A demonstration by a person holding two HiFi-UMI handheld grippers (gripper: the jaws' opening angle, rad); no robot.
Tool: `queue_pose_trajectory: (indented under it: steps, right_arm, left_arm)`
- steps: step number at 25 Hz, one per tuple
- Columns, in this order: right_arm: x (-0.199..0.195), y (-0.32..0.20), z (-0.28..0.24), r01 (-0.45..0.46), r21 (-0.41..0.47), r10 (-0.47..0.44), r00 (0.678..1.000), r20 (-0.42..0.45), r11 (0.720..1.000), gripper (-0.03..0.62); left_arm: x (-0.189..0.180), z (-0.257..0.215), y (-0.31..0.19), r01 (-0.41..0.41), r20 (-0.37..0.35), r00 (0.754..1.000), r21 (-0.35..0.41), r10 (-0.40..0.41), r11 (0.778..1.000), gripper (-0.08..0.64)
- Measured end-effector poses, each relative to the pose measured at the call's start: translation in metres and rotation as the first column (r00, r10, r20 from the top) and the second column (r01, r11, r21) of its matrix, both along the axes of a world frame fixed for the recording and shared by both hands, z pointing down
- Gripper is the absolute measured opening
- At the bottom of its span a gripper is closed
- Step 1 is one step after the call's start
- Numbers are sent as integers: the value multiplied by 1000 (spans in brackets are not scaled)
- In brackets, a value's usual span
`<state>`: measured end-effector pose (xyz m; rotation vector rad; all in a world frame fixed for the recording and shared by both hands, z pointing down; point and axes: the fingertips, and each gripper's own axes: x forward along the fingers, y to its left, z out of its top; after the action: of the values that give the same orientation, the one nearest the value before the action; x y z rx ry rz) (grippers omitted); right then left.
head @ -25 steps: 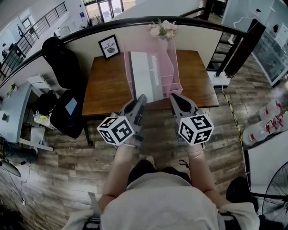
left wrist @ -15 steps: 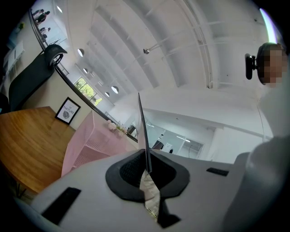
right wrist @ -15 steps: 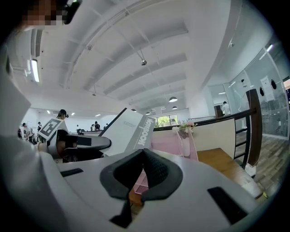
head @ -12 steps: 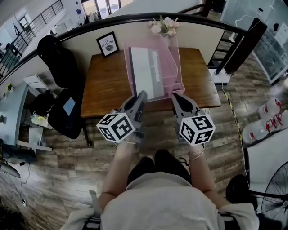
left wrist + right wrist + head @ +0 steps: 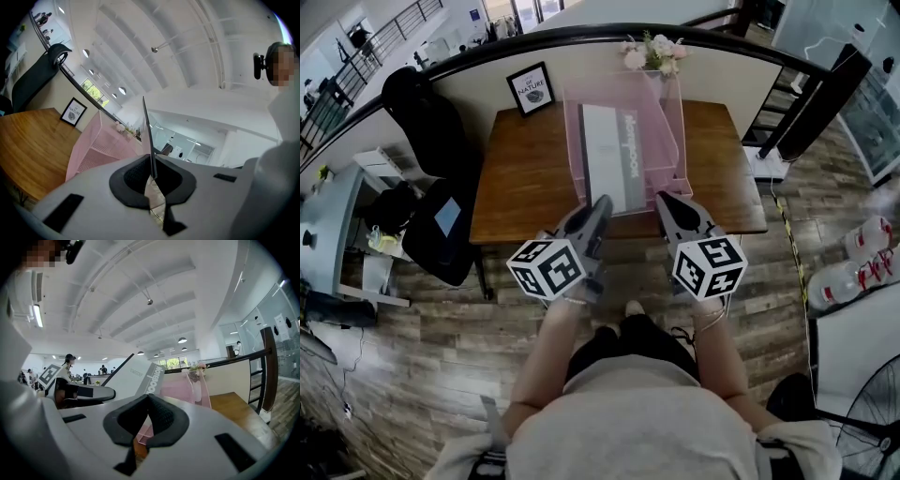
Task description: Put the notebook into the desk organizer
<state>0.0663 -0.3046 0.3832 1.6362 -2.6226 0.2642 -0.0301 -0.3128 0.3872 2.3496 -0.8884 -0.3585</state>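
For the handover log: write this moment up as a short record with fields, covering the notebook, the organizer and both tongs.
notebook: grey and white, held up by its near end, lined up with the organizer
left tongs: shut on the notebook
right tongs: shut, nothing in them, beside the notebook
desk organizer: pink, on the wooden table
table back: framed picture at left, flowers behind the organizer

Framed picture (image 5: 530,91), 11 o'clock on the worktop (image 5: 516,178): the word "NATURE" in dark capitals on white. A smaller line above it is too small to read.

Notebook (image 5: 614,155), 12 o'clock: "Notebook" in pale letters along its grey band. The small print on its white cover is too small to read.
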Motion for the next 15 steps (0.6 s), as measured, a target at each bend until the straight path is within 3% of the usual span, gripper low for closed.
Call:
queue_pose_trajectory:
  steps: [6, 15]
  right_arm:
    - [12, -28, -8, 20, 8, -20, 1000, 5, 1000, 12]
    - [20, -63, -12, 72, 18, -72, 997, 6, 997, 11]
  left_arm:
    - [10, -8, -29, 33, 6, 999, -8, -33, 999, 23]
    - [32, -14, -71, 36, -68, 997, -47, -39, 998, 23]
